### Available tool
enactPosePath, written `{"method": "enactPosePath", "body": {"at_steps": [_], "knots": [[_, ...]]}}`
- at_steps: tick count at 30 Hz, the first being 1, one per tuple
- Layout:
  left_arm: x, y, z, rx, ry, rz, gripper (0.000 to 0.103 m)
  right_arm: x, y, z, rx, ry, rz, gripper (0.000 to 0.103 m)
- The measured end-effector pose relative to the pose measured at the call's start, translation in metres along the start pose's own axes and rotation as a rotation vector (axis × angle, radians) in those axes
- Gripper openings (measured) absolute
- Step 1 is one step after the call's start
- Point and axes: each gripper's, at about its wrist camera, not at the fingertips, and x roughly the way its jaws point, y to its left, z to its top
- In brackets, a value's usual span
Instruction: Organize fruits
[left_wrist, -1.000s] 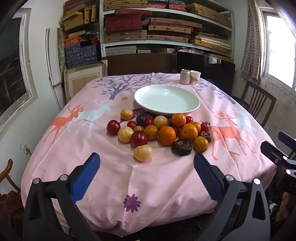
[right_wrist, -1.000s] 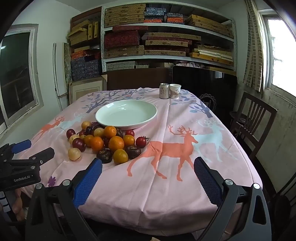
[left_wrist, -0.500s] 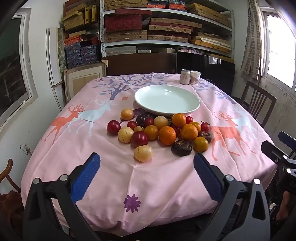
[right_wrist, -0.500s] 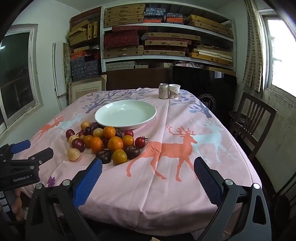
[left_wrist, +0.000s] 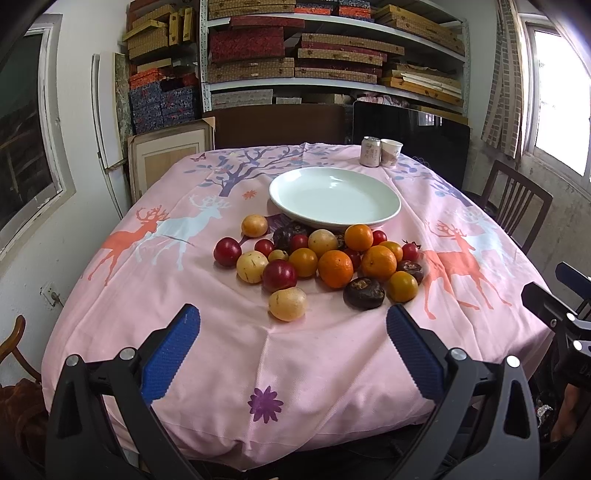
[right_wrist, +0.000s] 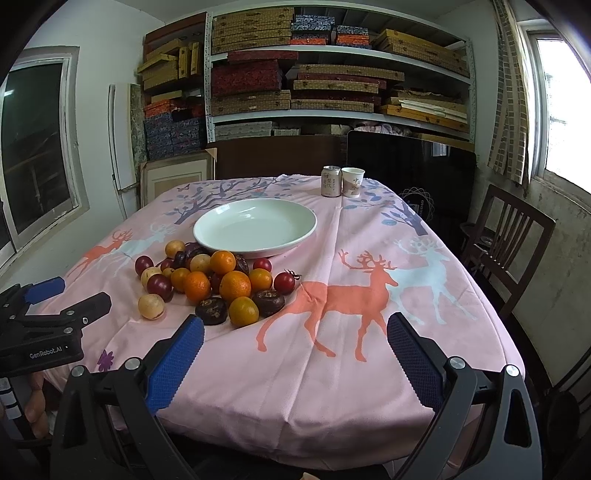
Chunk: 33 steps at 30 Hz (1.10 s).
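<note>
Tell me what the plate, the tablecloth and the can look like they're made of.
Plate: likely glazed ceramic, white and glossy with window glare. Tablecloth: woven fabric, matte pink print, creased and draped over the edge. Can: probably metal, with a silvery rim above a printed label.

**Pink deer cloth, one plate, a heap of fruit**

So the bench (left_wrist: 221, 369) is fully covered by a pink tablecloth (right_wrist: 332, 369) printed with orange and white deer, purple trees and a few flowers. Sitting on it toward the middle is a big white plate (left_wrist: 388, 218), nothing in it. Right in front of the plate, touching its near rim, is a loose pile of fruit (left_wrist: 321, 258): oranges, red plums, yellowish round ones and a couple of dark brown ones. One yellow fruit (left_wrist: 287, 303) sits a bit out at the near edge of the pile. At the far edge, a drink can (right_wrist: 330, 181) and a paper cup (right_wrist: 352, 182) stand side by side.
</note>
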Motion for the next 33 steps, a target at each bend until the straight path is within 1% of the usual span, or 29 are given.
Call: {"method": "enactPosePath", "body": {"at_steps": [7,10,33], "knots": [[0.0008,-0.0002,0.0002,0.001,0.001,0.001,0.099,0.0002,0.0016,-0.0014,-0.003,0.001,0.004,0.100],[0.0032,-0.0071,-0.0007,0.004,0.004,0.005,0.099,0.0005,0.0020,-0.0020,-0.002,0.002,0.006,0.100],[0.0042,-0.0078,-0.0024,0.006,0.008,0.004,0.099,0.0005,0.0055,-0.0055,-0.007,0.004,0.015,0.100]]}}
